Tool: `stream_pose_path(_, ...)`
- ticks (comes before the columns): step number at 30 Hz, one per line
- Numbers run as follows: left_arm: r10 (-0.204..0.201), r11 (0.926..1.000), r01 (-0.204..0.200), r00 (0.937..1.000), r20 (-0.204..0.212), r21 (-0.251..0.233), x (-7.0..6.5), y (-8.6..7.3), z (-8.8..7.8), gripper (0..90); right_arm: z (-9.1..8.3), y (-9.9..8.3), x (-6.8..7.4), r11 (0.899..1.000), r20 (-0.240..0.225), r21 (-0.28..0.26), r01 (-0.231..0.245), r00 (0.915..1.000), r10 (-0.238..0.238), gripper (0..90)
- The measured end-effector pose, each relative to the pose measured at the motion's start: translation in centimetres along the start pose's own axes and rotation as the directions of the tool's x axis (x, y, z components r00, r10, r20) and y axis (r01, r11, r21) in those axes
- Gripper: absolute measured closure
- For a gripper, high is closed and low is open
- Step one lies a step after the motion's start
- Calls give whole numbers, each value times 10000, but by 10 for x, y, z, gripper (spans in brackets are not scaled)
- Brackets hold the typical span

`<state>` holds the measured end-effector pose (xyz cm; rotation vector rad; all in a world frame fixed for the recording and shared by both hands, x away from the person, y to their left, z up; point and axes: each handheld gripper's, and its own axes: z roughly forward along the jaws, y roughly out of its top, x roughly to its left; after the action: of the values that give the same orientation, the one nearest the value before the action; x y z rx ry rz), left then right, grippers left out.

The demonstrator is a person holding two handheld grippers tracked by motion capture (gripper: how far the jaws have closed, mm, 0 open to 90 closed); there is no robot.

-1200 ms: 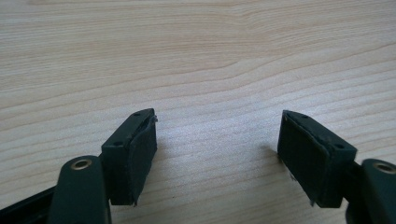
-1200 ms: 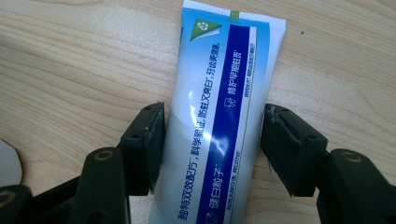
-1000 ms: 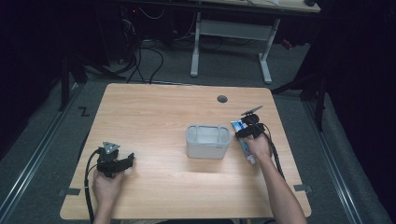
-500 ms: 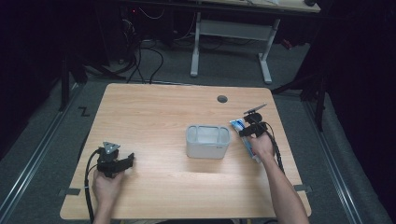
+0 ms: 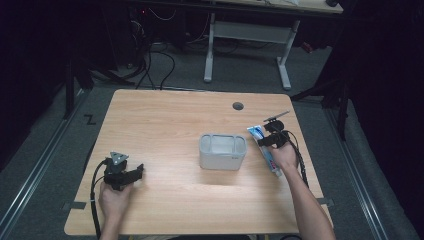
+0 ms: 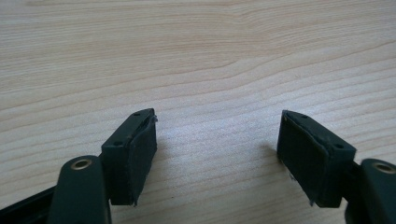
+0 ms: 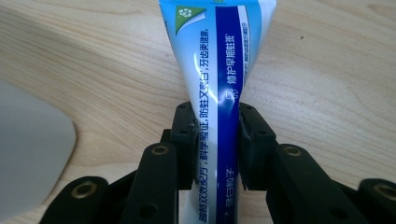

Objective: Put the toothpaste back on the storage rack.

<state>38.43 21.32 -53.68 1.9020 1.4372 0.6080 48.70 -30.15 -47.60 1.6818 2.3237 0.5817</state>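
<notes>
A blue and white toothpaste tube (image 5: 265,147) (image 7: 219,84) lies on the wooden table to the right of a grey rectangular bin (image 5: 223,150). My right gripper (image 5: 270,137) (image 7: 215,140) is shut on the tube, with one jaw pressed on each side of its middle; the tube's wide flat end points away from the camera. The bin's pale corner (image 7: 28,154) shows at the left in the right gripper view. My left gripper (image 5: 131,172) (image 6: 217,144) rests low over bare wood near the front left of the table, open with nothing between its jaws.
A round cable hole (image 5: 238,106) sits in the table (image 5: 165,120) near its far edge. Beyond the table stand a white desk frame (image 5: 247,35) and cables on the floor. Bare wood spans the table's middle and far left.
The right gripper has shifted slightly toward the far end of the tube and its jaws stand against the tube. The left gripper has not moved.
</notes>
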Motion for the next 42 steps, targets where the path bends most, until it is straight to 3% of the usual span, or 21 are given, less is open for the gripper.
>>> stream_pose_path(14, 6, 10000, -6, 10000, -7, 1, 0, 0, 0, 290, -38, -9, 2, 9934, -639, -1105, 293, 9973, -365, 728)
stream_pose_path(15, 7, 10000, -7, 10000, -9, 1, 0, 0, 0, 290, -43, -11, 1, 9906, -864, -1324, 342, 9952, -459, 730)
stream_pose_path(20, -9, 10000, 9, 10000, -7, -17, 0, 0, 0, 290, -53, -15, 1, 9842, -1009, -1717, 434, 9930, -614, 732)
stream_pose_path(36, -3, 10000, 3, 10000, -1, -3, 0, 0, 0, 290, -95, -37, 9, 9507, -1657, -3062, 498, 9806, -1048, 732)
stream_pose_path(37, 0, 10000, 0, 10000, -3, -1, 0, 0, 0, 290, -98, -39, 10, 9445, -1665, -3243, 527, 9797, -1119, 732)
stream_pose_path(42, 5, 10000, -5, 10000, -7, 0, 0, 0, 0, 290, -106, -42, 14, 9324, -1875, -3582, 481, 9746, -1223, 732)
